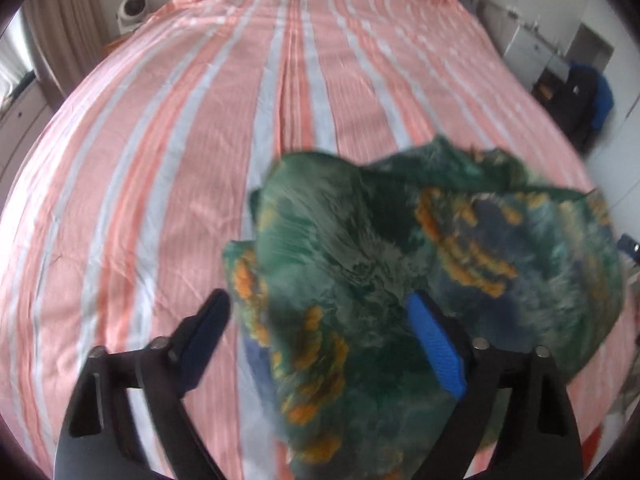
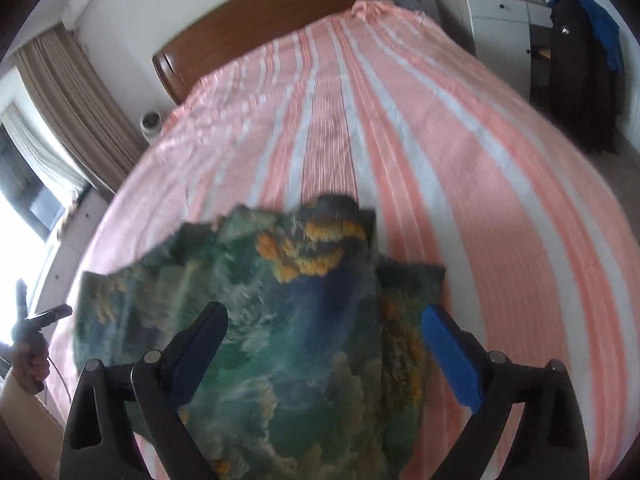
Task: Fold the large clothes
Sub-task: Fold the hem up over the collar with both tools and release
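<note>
A green garment (image 1: pixel 360 264) printed with orange and blue patches is seen lying bunched on a bed covered by a pink-and-white striped sheet (image 1: pixel 160 160). In the left wrist view it occupies the near right part of the bed, crumpled into folds. In the right wrist view the same garment (image 2: pixel 280 320) is spread more broadly across the near centre of the sheet (image 2: pixel 460 160).

The left gripper (image 1: pixel 320 320) is observed with its jaws spread wide; the garment's near folds are seen between and beyond the fingers, but no cloth is clamped. The blue pad (image 1: pixel 436 348) on one finger is exposed. Whether the fingers touch the fabric cannot be determined, owing to blur.

The right gripper (image 2: pixel 324 332) is likewise held released, jaws well apart, above the garment's near portion; its blue pad (image 2: pixel 452 360) is uncovered.

A wooden headboard (image 2: pixel 280 20) is noted at the far end of the bed. A white cabinet (image 2: pixel 500 20) and dark hanging clothes (image 2: pixel 576 60) stand at the far right, brown curtains (image 2: pixel 80 100) at the left.
</note>
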The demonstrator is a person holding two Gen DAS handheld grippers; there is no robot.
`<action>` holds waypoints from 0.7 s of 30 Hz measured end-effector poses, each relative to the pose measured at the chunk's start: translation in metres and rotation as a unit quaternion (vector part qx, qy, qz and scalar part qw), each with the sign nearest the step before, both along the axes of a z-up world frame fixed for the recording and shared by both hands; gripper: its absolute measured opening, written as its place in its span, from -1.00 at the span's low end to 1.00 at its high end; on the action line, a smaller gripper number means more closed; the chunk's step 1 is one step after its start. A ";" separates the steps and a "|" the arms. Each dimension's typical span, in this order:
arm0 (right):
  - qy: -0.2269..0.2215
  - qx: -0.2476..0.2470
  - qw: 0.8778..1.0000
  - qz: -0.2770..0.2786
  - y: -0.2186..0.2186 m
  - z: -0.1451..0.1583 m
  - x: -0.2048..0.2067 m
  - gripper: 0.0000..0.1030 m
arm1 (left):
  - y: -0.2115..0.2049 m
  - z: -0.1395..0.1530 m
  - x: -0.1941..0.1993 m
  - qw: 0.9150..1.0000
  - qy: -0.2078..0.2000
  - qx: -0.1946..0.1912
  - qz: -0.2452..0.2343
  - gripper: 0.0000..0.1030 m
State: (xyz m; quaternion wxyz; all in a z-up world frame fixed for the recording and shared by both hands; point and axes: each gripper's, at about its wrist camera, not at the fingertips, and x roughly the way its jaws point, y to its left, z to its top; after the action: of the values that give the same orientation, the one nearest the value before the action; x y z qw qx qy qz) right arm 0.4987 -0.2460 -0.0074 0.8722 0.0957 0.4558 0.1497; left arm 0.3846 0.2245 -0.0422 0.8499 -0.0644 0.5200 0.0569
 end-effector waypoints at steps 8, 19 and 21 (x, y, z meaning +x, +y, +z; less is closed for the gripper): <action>-0.046 -0.088 0.995 0.012 0.030 0.004 -0.009 -0.73 | -0.015 0.058 -0.020 0.997 -0.078 0.028 0.010 -0.84; -0.105 -0.128 0.985 -0.047 0.044 -0.015 0.058 -0.72 | -0.004 -0.041 0.067 0.992 -0.049 0.100 0.052 -0.77; -0.048 -0.134 0.989 -0.036 0.043 -0.074 0.067 -0.63 | -0.006 -0.066 0.055 0.991 -0.077 0.097 0.050 -0.77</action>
State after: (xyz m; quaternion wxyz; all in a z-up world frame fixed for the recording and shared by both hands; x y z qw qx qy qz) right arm 0.5662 -0.2025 -0.0813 0.9030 -0.0126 0.4253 0.0599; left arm 0.4393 0.2183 -0.1080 0.8858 -0.0116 0.4411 0.1439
